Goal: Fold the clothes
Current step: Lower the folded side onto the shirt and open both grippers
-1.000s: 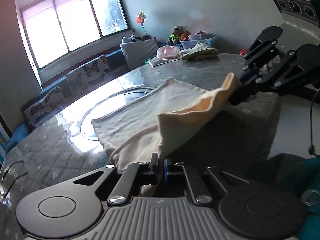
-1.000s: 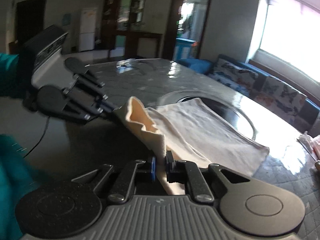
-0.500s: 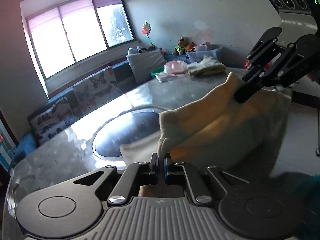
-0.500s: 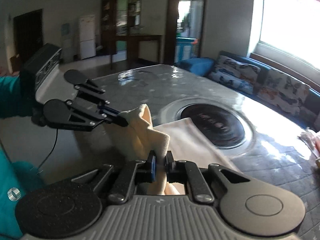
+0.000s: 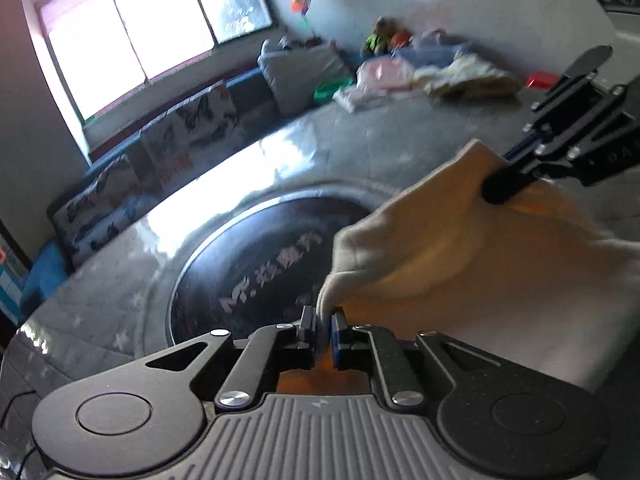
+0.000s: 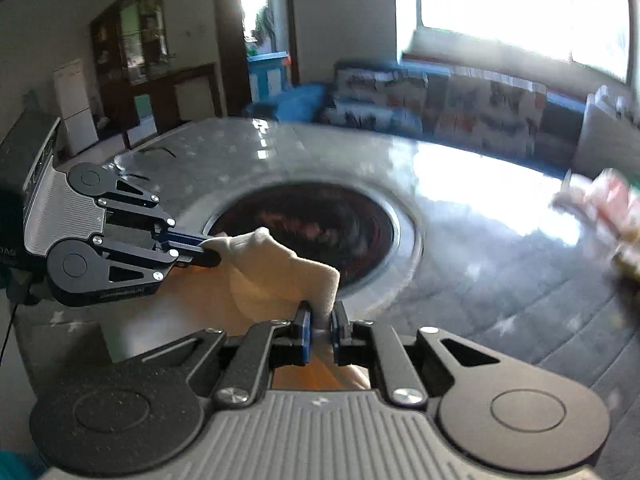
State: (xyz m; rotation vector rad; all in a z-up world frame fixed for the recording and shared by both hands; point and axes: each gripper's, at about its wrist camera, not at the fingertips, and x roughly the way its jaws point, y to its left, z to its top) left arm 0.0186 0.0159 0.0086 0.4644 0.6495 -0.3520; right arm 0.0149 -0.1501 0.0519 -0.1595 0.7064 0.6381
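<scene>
A cream cloth (image 5: 460, 248) hangs between both grippers above the grey star-patterned table (image 5: 380, 140). My left gripper (image 5: 324, 320) pinches one corner of it; its jaws are opening slightly with the cloth still between the pads. In the right wrist view the same gripper (image 6: 210, 250) comes in from the left, holding the far corner of the cloth (image 6: 276, 268). My right gripper (image 6: 320, 320) is shut on the near corner, and in the left wrist view it (image 5: 500, 188) grips the cloth at the upper right. The cloth's lower part is hidden below both grippers.
A dark round inset (image 5: 260, 264) with pale lettering lies in the table's middle. A pile of clothes (image 5: 460, 76) sits at the far end. Beyond it are a grey pillow (image 5: 304, 72) and a bench with butterfly cushions (image 5: 188, 128) under the window.
Both grippers have swept across the table with the cloth's corners. The cloth has come up off the round inset, which now shows bare. The right gripper has rolled.
</scene>
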